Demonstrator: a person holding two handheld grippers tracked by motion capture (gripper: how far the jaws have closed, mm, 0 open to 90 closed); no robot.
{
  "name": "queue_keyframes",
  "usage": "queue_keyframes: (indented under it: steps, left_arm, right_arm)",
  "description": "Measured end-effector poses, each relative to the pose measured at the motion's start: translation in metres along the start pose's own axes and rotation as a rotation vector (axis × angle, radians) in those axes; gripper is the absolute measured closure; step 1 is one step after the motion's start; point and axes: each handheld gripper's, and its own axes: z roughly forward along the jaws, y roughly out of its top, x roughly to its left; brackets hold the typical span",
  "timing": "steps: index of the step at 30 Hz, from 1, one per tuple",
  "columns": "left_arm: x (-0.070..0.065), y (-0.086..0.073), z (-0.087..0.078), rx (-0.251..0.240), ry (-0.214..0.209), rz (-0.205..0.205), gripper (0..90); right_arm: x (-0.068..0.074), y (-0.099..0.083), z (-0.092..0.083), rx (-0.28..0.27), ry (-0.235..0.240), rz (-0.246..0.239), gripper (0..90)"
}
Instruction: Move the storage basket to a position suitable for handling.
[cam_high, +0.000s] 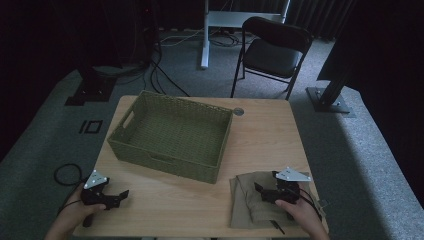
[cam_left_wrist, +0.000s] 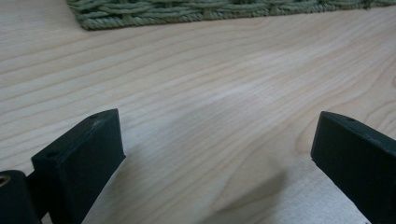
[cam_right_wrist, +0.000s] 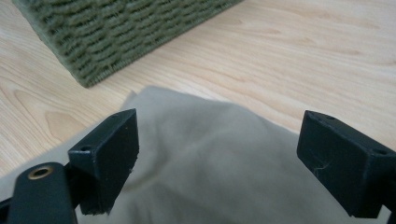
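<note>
The folded cloth (cam_high: 260, 200) lies at the near right of the surface (cam_high: 260, 135), not yet in the basket (cam_high: 170, 132), right tongs (cam_high: 261, 189) spread over it ungripped, left tongs (cam_high: 121, 196) released, empty.

In the high view the surface (cam_high: 200, 205) takes up the middle of the frame. A basket (cam_high: 172, 134) stands on its upper left part, and a folded cloth (cam_high: 250, 202) lies on its lower right corner, just below and to the right of the basket's near corner. The left tool (cam_high: 122, 196) sits over bare surface at the lower left, well apart from the cloth. The right tool (cam_high: 260, 190) sits over the cloth. Beyond the surface's far edge, at the upper middle of the frame, a chair (cam_high: 272, 52) stands on the floor.
</note>
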Motion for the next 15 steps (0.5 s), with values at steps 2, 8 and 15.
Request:
queue_keyframes:
  steps: [2, 8, 15]
  left_arm:
    - [0.003, 0.001, -0.001, -0.006, 0.005, -0.008, 5.9]
    - [0.013, 0.009, -0.004, -0.023, 0.018, -0.018, 5.9]
    - [0.019, 0.02, -0.007, -0.048, 0.016, -0.024, 5.9]
  right_arm:
    - [0.003, 0.004, 0.002, -0.003, 0.004, -0.005, 12.6]
    - [0.012, 0.013, 0.008, -0.014, 0.017, -0.019, 12.8]
    - [0.018, 0.021, 0.014, -0.019, 0.023, -0.02, 13.0]
